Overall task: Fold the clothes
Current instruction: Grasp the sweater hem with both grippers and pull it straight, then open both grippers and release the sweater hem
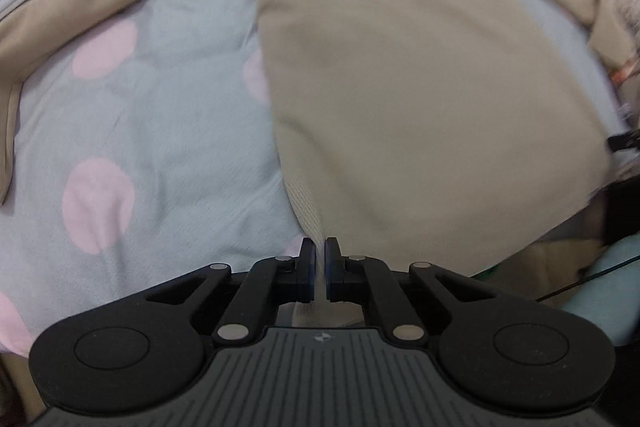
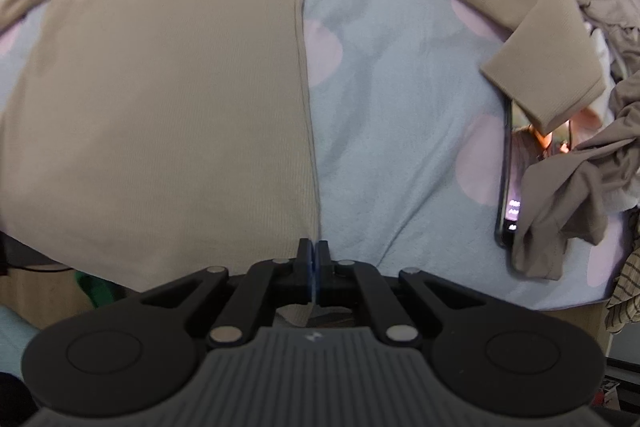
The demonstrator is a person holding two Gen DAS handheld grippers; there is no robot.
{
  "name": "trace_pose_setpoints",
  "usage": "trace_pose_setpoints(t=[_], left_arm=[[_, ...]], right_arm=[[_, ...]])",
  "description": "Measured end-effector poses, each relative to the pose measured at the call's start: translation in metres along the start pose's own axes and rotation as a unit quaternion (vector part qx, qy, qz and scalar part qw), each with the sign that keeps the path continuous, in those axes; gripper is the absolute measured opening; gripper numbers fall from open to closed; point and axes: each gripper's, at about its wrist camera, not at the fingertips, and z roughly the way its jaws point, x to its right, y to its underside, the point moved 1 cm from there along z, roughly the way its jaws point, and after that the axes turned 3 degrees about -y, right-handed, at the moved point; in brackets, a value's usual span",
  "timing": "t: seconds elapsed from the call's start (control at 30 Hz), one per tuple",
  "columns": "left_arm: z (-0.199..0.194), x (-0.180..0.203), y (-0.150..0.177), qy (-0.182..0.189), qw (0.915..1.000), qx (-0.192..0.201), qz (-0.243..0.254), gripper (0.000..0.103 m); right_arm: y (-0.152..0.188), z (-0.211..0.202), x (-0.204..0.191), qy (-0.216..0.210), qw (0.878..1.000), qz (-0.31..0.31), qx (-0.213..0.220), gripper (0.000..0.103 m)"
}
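Sweater (image 1: 420, 75): flat on the bed (image 1: 160, 131), sleeves out.
Left gripper (image 1: 319, 267): pinches hem corner.
Right gripper (image 2: 313, 269): pinches other corner.
Risk: thin hem may slip out.

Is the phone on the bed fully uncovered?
No, the sweater cuff and a brown garment overlap the phone.

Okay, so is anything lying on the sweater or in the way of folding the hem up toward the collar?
Nothing visible does. Both claws, left and right, already pinch the sweater at its hem corners, and its body is bare. A phone lies under the right cuff, off to the side.
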Motion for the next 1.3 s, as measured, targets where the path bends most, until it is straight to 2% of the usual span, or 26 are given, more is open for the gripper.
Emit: trace_pose_setpoints(t=[0.17, 0.3, 0.43, 0.63, 0.7, 0.73, 0.83, 0.9, 0.97, 1.03, 1.2, 1.3], left_arm=[[-0.059, -0.013, -0.004, 0.038, 0.9985, 0.036, -0.014, 0.002], [-0.078, -0.012, -0.001, 0.036, 0.9992, 0.015, 0.011, 0.002], [-0.06, -0.007, 0.005, 0.025, 0.999, -0.02, 0.032, 0.002], [-0.016, -0.007, 0.004, 0.031, 0.9976, -0.06, 0.013, 0.003], [-0.008, -0.006, 0.001, 0.029, 0.9971, -0.07, 0.013, 0.004], [-0.009, -0.006, -0.002, 0.03, 0.9972, -0.067, 0.014, 0.008], [-0.015, -0.006, -0.01, 0.034, 0.9979, -0.053, 0.015, 0.025], [-0.019, -0.006, -0.016, 0.036, 0.9983, -0.043, 0.016, 0.028], [-0.024, -0.005, -0.022, 0.039, 0.9985, -0.034, 0.018, 0.035], [-0.027, -0.004, -0.032, 0.035, 0.999, -0.02, 0.019, 0.042], [-0.029, -0.001, -0.073, 0.023, 0.9994, 0.021, 0.012, 0.042], [-0.022, 0.002, -0.095, 0.023, 0.9992, 0.031, 0.012, 0.043]], right_arm=[[-0.006, -0.046, -0.004, -0.007, 0.999, -0.044, 0.024, 0.001], [-0.001, -0.06, -0.013, -0.022, 0.996, -0.09, -0.008, 0.001], [0.006, -0.047, -0.019, -0.016, 0.992, -0.115, -0.041, 0.001], [0.007, -0.014, -0.014, -0.027, 0.994, -0.087, -0.06, 0.002], [0.006, -0.009, -0.01, -0.03, 0.994, -0.079, -0.067, 0.007], [0.006, -0.01, -0.008, -0.027, 0.995, -0.074, -0.068, 0.008], [0.001, -0.019, 0.0, -0.021, 0.997, -0.059, -0.053, 0.01], [-0.009, -0.03, 0.01, -0.02, 0.998, -0.045, -0.028, 0.014], [-0.024, -0.041, 0.023, -0.001, 1.0, -0.03, 0.002, 0.017], [-0.041, -0.05, 0.041, 0.021, 0.999, -0.005, 0.029, 0.024], [-0.088, -0.063, 0.091, 0.082, 0.989, 0.079, 0.09, 0.04], [-0.107, -0.062, 0.113, 0.109, 0.982, 0.113, 0.105, 0.046]])
